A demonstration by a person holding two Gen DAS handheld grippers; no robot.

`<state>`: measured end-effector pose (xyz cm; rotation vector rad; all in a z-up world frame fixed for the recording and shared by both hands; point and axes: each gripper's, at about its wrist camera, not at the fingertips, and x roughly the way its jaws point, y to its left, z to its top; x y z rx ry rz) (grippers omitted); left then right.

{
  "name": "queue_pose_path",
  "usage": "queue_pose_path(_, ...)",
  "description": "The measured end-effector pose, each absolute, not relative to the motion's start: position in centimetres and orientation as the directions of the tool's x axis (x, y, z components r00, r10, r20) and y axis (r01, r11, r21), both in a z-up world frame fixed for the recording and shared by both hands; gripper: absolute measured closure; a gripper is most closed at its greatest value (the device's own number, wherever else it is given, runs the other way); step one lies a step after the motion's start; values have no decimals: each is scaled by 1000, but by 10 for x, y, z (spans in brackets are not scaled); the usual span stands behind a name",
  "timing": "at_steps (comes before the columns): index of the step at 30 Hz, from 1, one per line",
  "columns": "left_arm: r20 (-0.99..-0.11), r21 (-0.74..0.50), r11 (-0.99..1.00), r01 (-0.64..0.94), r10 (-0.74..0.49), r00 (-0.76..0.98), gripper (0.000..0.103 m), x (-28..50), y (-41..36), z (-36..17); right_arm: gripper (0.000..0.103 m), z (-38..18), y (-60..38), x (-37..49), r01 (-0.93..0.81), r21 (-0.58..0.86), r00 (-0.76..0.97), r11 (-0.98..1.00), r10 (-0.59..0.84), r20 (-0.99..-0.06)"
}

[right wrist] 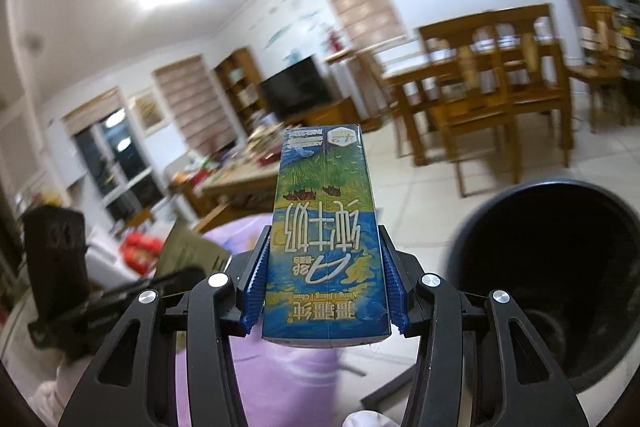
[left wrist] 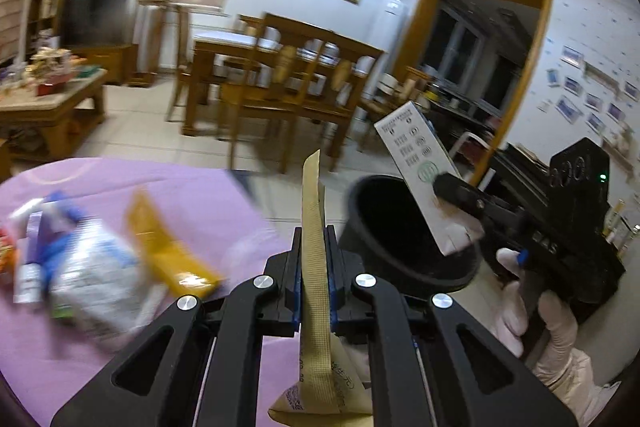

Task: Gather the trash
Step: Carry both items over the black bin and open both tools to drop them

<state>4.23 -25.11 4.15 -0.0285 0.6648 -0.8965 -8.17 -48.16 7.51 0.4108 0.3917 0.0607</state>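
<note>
Nearest the left wrist camera is a flat tan packet (left wrist: 314, 267), pinched edge-on between the narrowly closed fingers of the left claw (left wrist: 314, 259) so that it stands up like a blade. Gripped by its thin middle, it is unlikely to flop or slip on the way to the bin.

The right claw (right wrist: 324, 279) is closed on a milk carton (right wrist: 324, 239), its blue ribbed pads (right wrist: 254, 287) pressed against the two narrow sides near the carton's base. The print reads upside down, so the carton is held inverted. From the left wrist view the same carton (left wrist: 424, 171) tilts over the rim of the black bin (left wrist: 404, 231), its lower end already above the opening. Only a release seems needed for it to fall in.

The bin stands on the floor just off the edge of the counter (left wrist: 208, 199), which is covered in a purple cloth. That probably keeps the carry from counter to bin short.

More trash waits near the counter's left edge: a crumpled silver-and-blue bag (left wrist: 92, 267), a yellow wrapper (left wrist: 168, 247) beside it toward the middle, and small purple and red items at the far left, too blurred to name.

With both claws loaded and a pile left, the job looks partly done. The packet is not yet over the bin.
</note>
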Motion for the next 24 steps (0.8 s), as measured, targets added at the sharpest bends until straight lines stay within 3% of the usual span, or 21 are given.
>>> queue_pose_path(11, -511, -366, 483, 795, -819, 262, 94, 33, -387, 19, 54, 29, -632, -129, 290, 475, 928, 831, -124, -350)
queue_pose_path(24, -597, -332, 459, 824, -779, 193, 93, 33, -463, -44, 54, -28, -684, -122, 387, 471, 883, 793, -172, -436)
